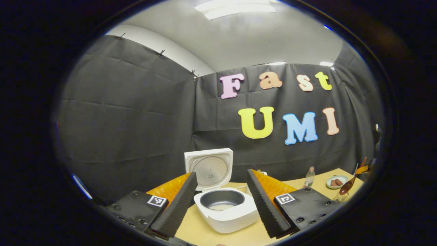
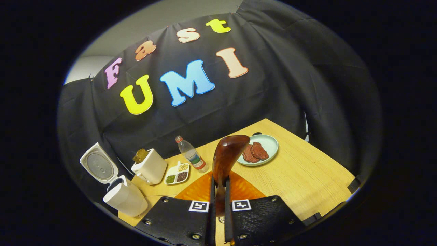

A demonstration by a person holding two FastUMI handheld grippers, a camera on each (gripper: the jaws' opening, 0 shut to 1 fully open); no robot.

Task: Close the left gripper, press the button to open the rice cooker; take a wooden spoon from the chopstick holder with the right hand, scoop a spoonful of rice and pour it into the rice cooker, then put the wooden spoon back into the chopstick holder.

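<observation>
My right gripper (image 2: 218, 201) clamps the spoon (image 2: 225, 157) upright for scooping, left gripper (image 1: 222, 201) spread by the lid-up cooker (image 1: 225, 208).

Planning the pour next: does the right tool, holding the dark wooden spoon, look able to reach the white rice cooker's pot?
Probably yes: the white rice cooker stands with its lid up, and the right tool grips the dark wooden spoon.

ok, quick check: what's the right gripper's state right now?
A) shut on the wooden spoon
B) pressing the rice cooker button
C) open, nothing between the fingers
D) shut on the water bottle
A: in the right gripper view the right gripper has both fingers pressed on the handle of the wooden spoon, bowl end up, while the rice cooker stands off to the side with its lid raised.
</observation>
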